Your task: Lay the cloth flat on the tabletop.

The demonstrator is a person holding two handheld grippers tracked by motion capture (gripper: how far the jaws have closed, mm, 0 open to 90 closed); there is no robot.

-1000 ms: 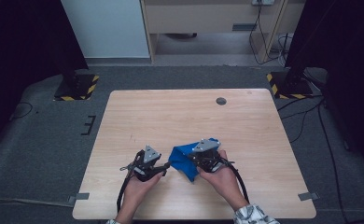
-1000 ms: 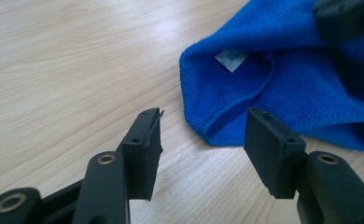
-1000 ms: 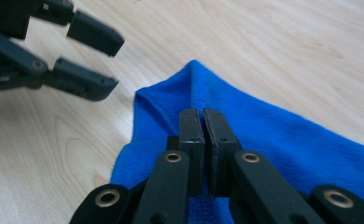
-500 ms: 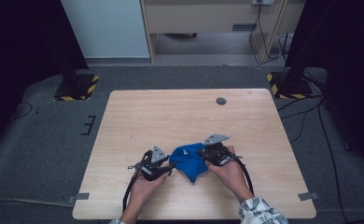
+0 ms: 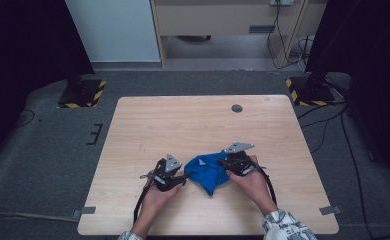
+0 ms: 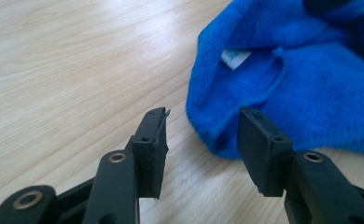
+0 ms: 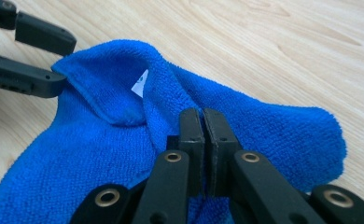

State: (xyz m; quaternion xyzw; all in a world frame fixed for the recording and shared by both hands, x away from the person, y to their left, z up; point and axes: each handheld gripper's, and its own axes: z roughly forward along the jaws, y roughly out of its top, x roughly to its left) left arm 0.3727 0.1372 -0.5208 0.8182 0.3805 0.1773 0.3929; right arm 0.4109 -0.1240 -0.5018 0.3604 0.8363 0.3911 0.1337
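Observation:
A blue cloth [image 5: 208,172] lies crumpled on the wooden table [image 5: 183,120] near its front edge, with a small white tag [image 7: 141,84] on a fold. My right gripper [image 5: 223,163] holds the cloth's right side, and its jaws [image 7: 202,116] are shut on a pinch of the fabric. My left gripper [image 5: 184,175] sits at the cloth's left edge. Its jaws [image 6: 203,135] have just been opening and stand apart. The cloth's edge [image 6: 217,135] lies just ahead of the tips and the pads do not press on it. The left gripper [image 7: 63,56] also appears far off at the cloth's corner.
A round dark grommet [image 5: 237,108] sits in the table's far right part. Bare wood stretches behind the cloth. Beyond the table stand a cabinet [image 5: 223,20] and two black posts on striped bases [image 5: 83,92] [image 5: 308,90], with cables on the floor at right.
My right gripper has drawn the cloth to the right and slightly down, so it lies flatter and more spread. The left hand has stayed almost in place.

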